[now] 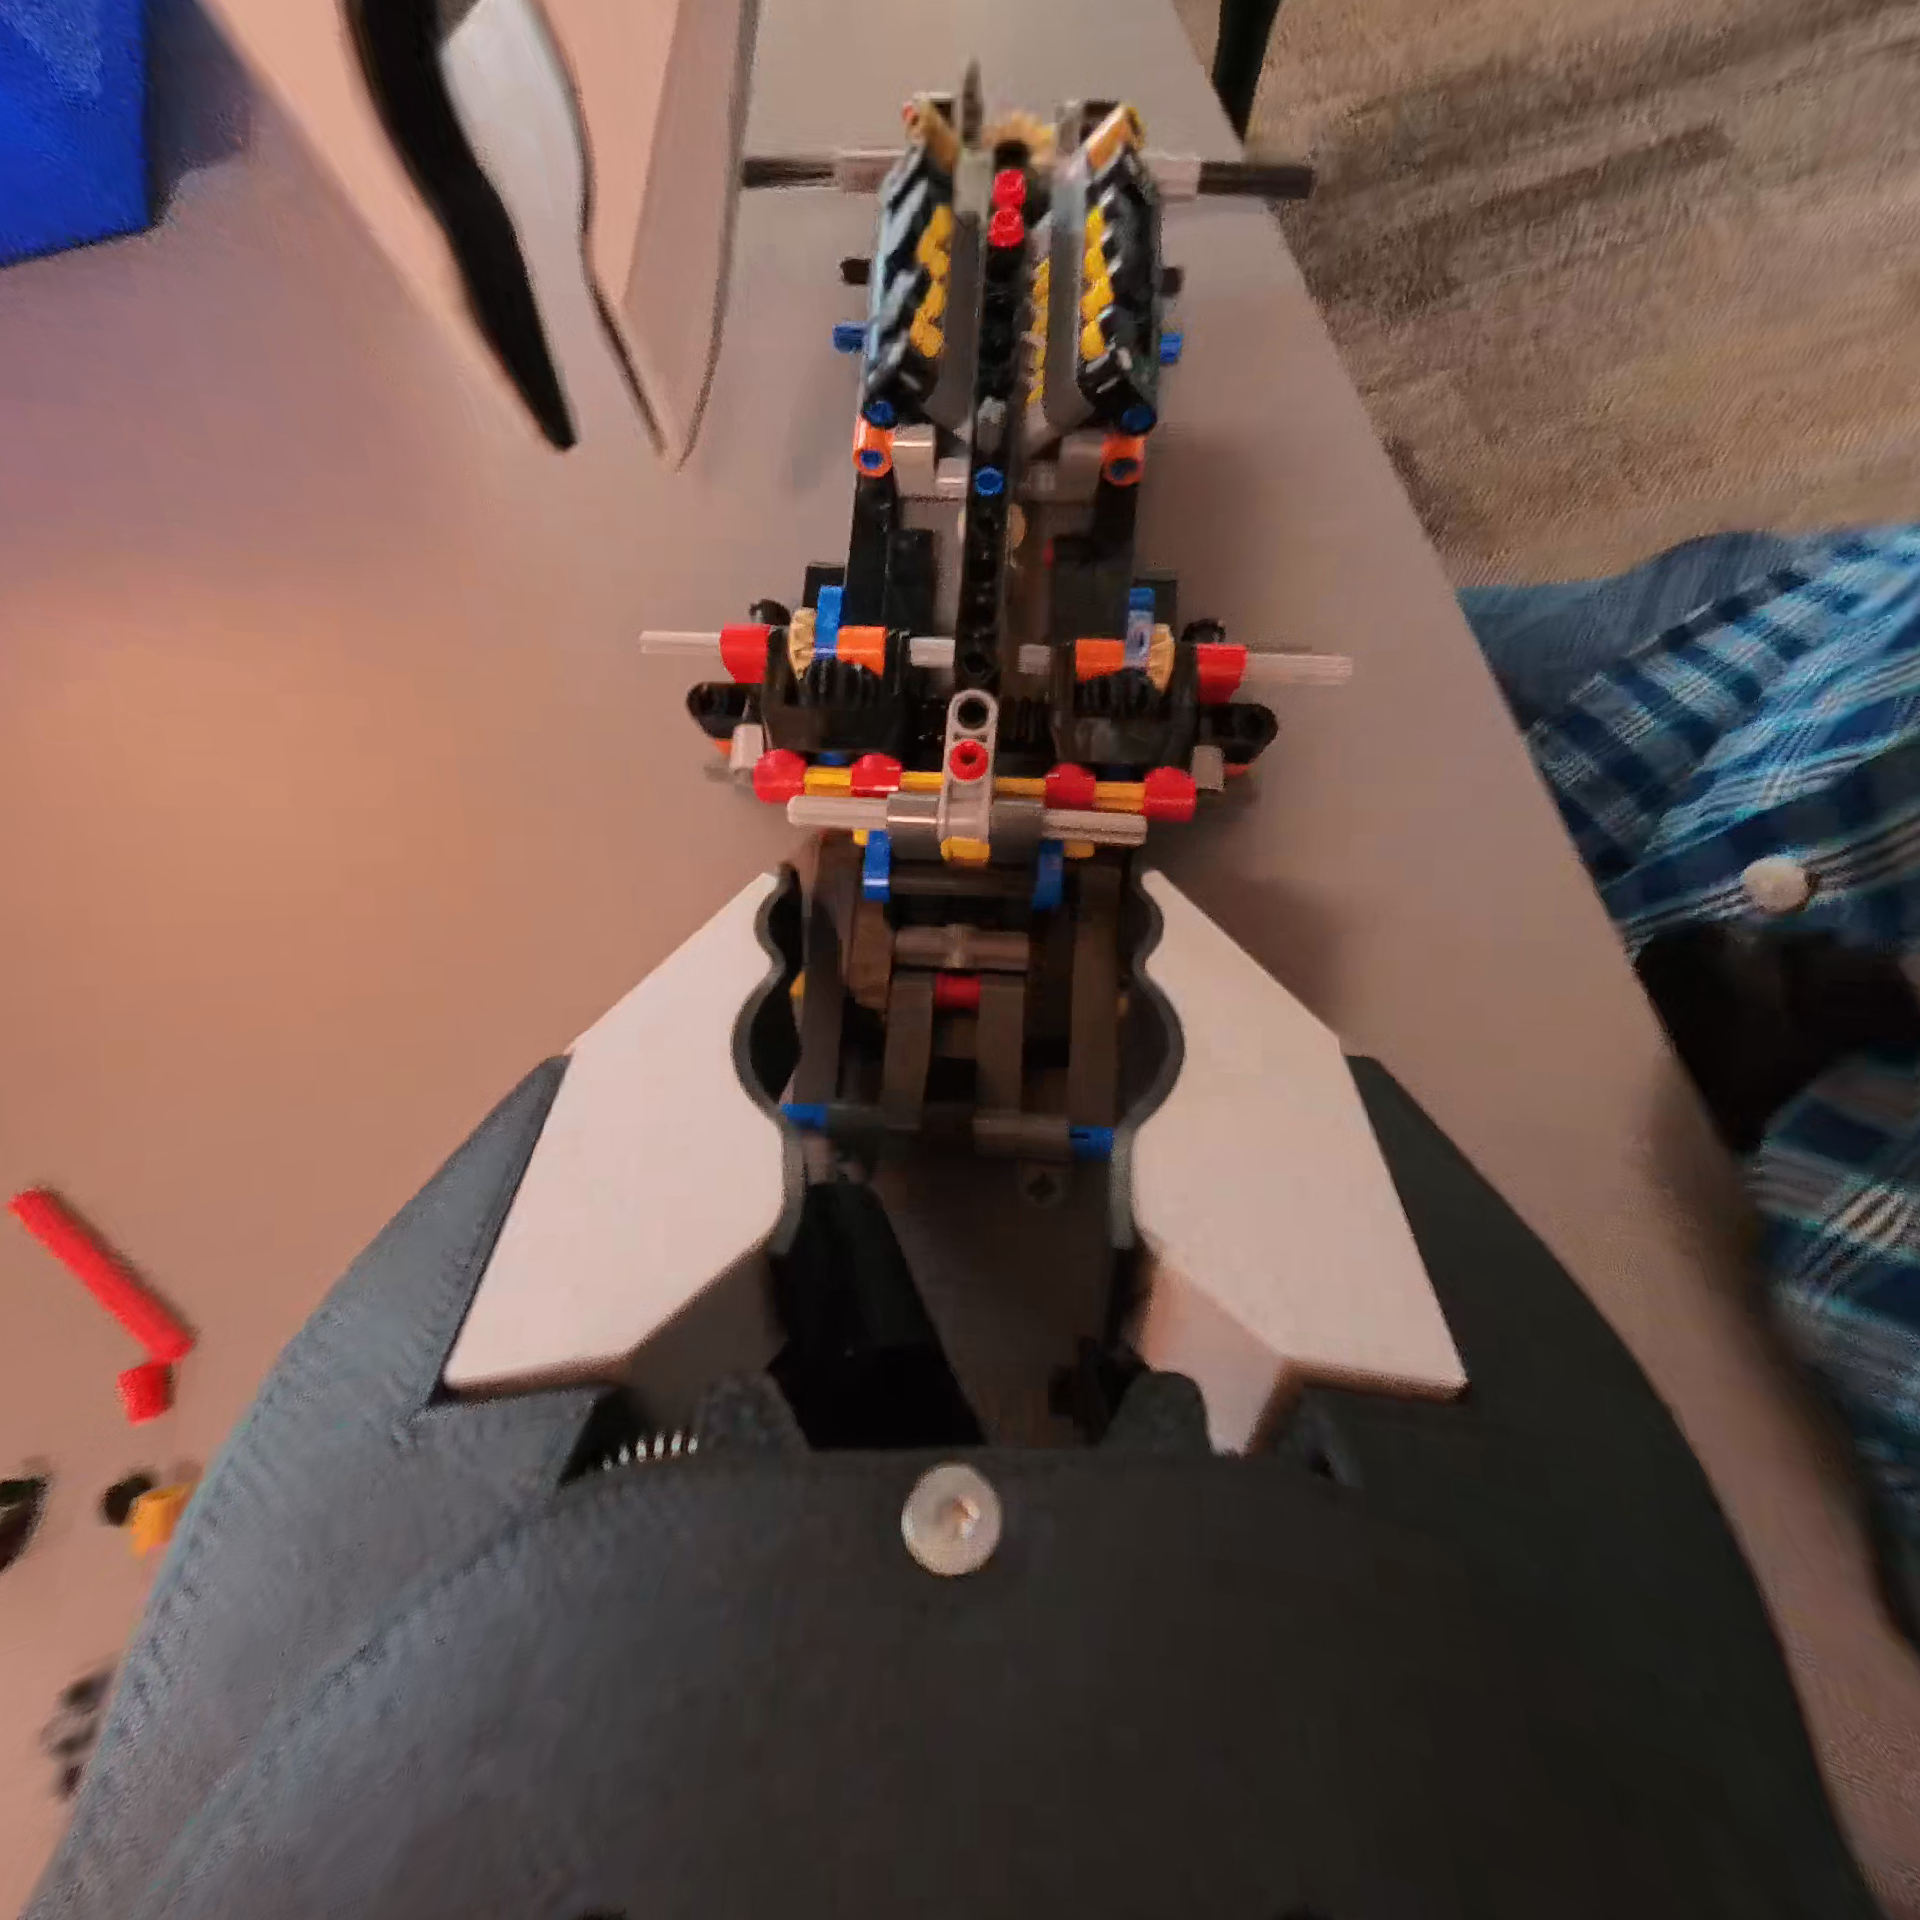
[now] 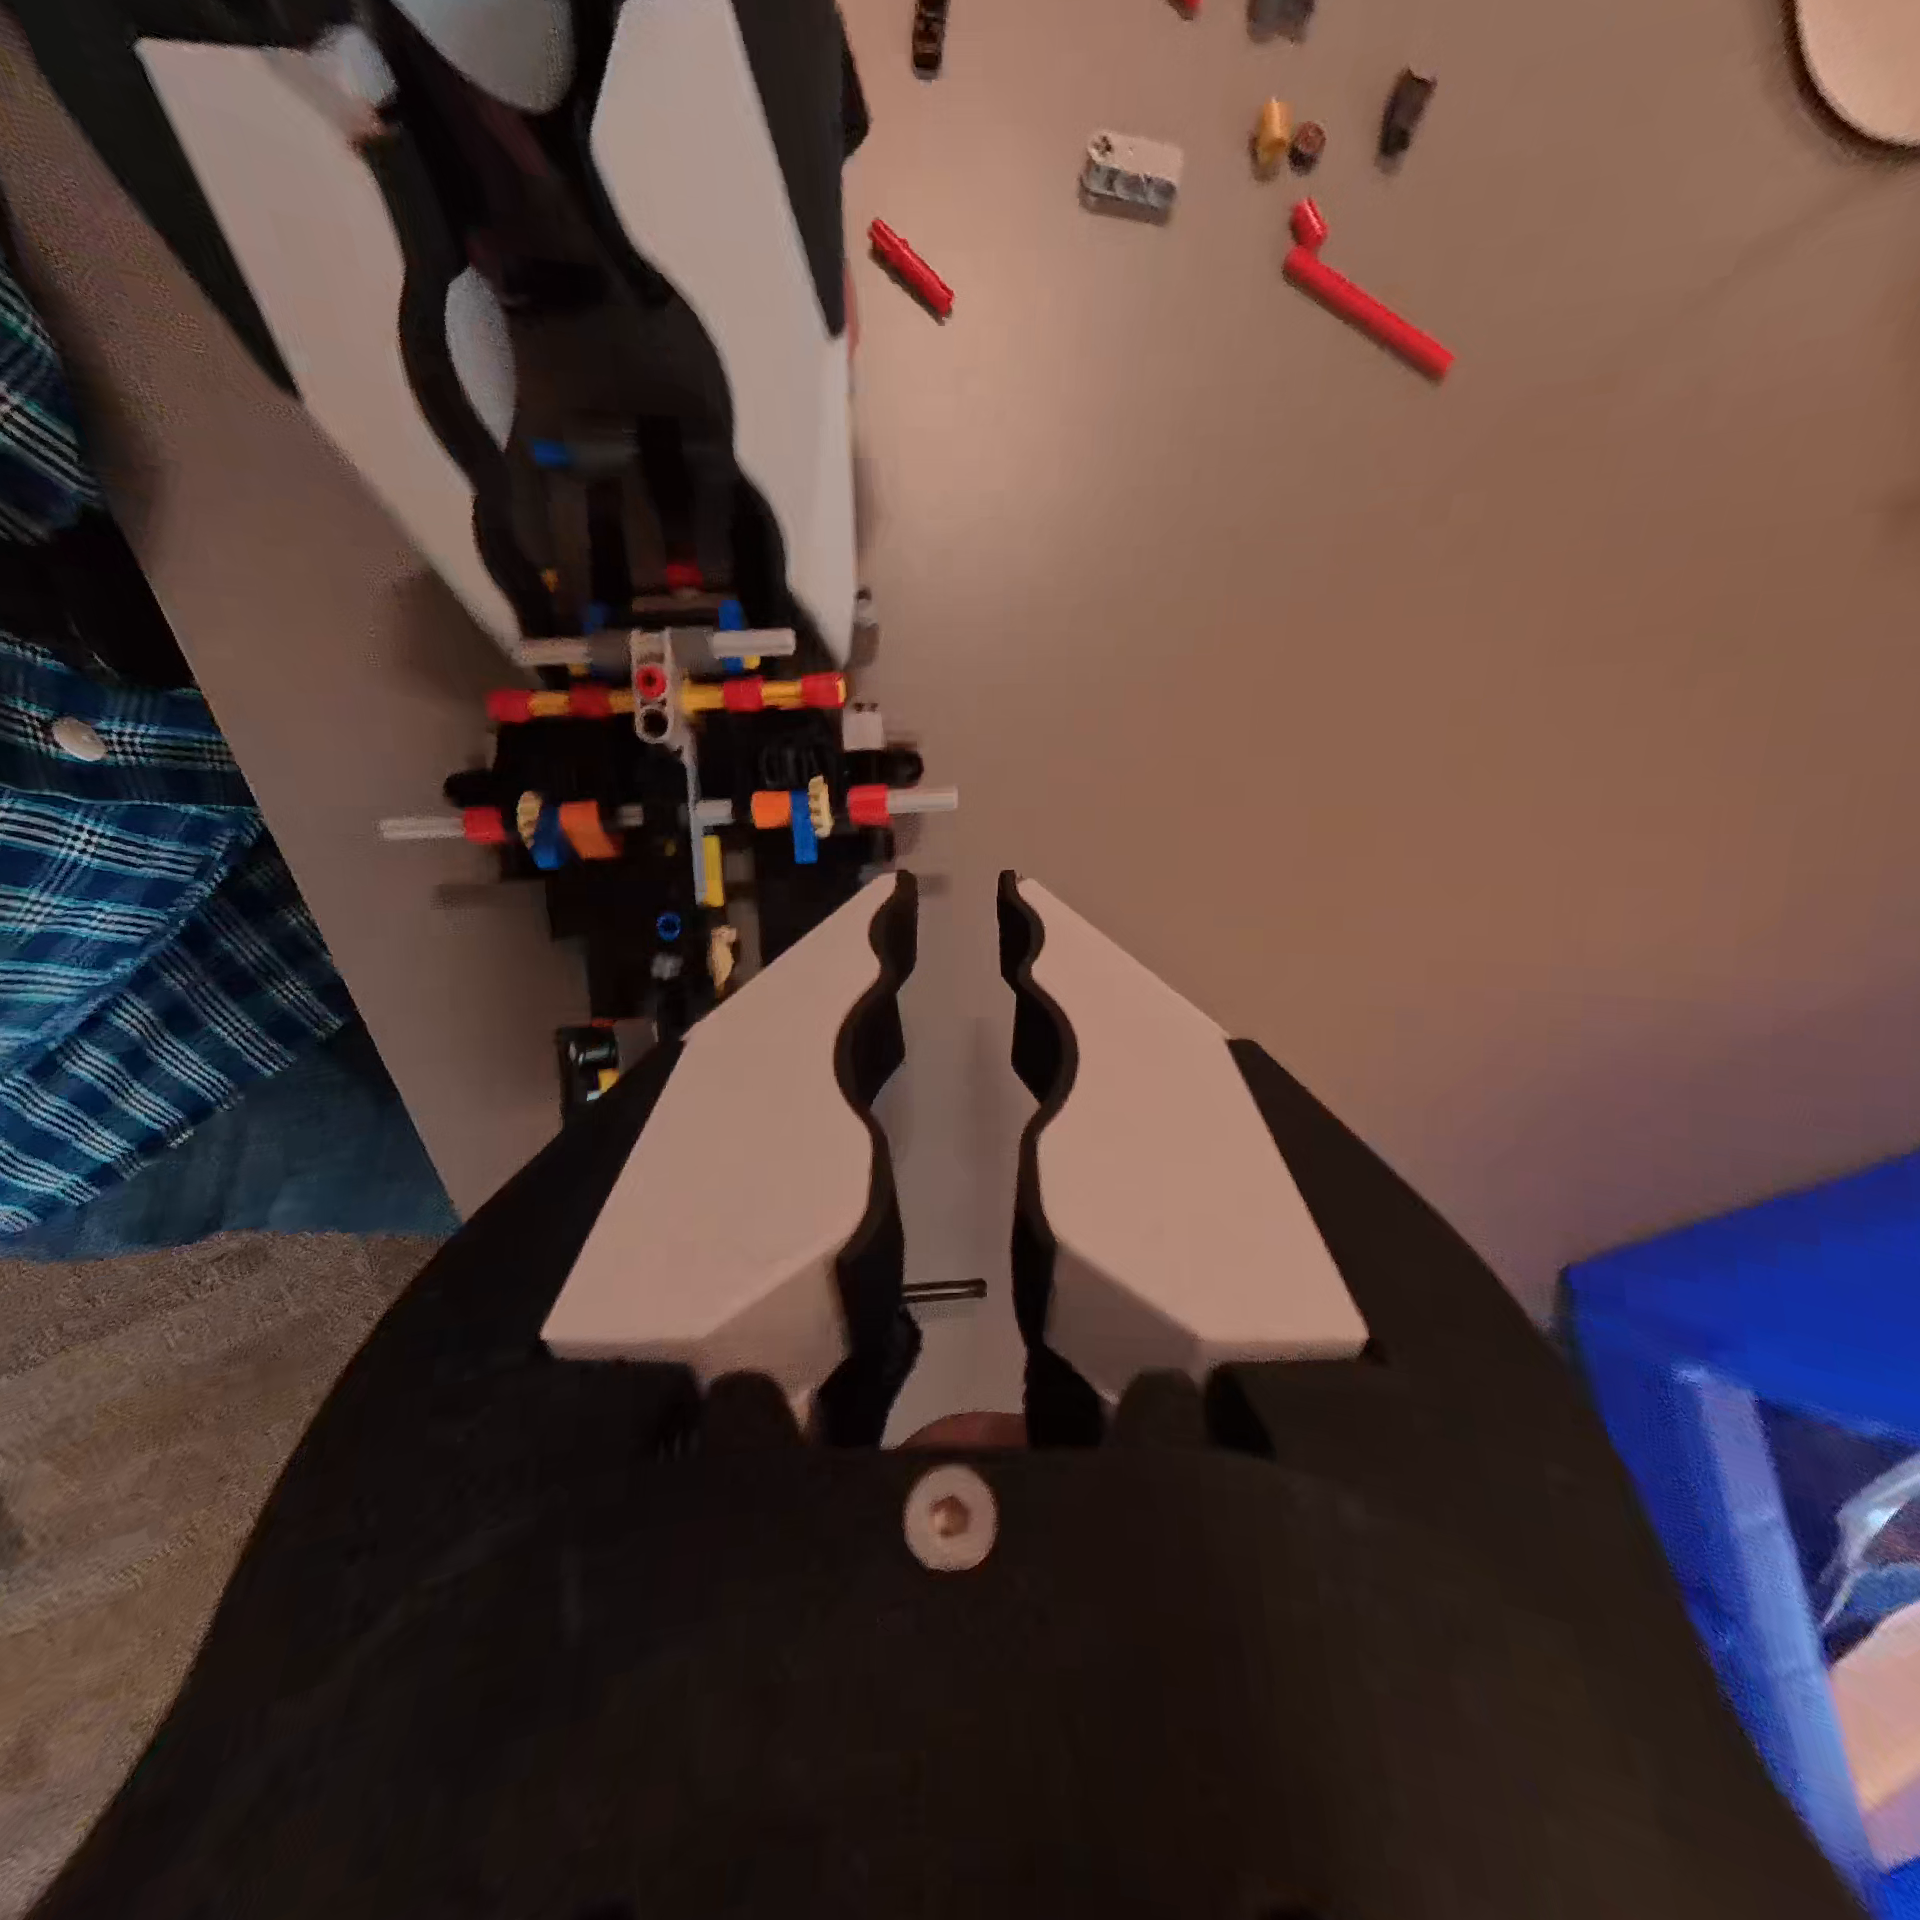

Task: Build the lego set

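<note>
A long Lego Technic chassis [image 1: 987,520], black with red, yellow, blue and orange parts, lies on the beige table [image 1: 312,727]. My left gripper [image 1: 961,883] is shut on its near end, one white finger on each side. In the right wrist view the chassis [image 2: 675,810] runs from the left gripper's fingers [image 2: 727,312] to under my right gripper [image 2: 956,878]. The right gripper's jaws stand a narrow gap apart and hold nothing. A thin black axle tip [image 2: 945,1288] shows through that gap. The right gripper also shows blurred in the left wrist view [image 1: 582,260].
Loose parts lie on the table [image 2: 1351,727]: a long red axle [image 2: 1366,312], a short red one [image 2: 909,265], a grey block [image 2: 1132,171], small yellow and black bits [image 2: 1283,135]. A blue bin [image 2: 1766,1403] stands right. A plaid sleeve [image 1: 1714,748] and carpet [image 1: 1558,208] lie past the table edge. About 9 cm separates my left fingertips from my right.
</note>
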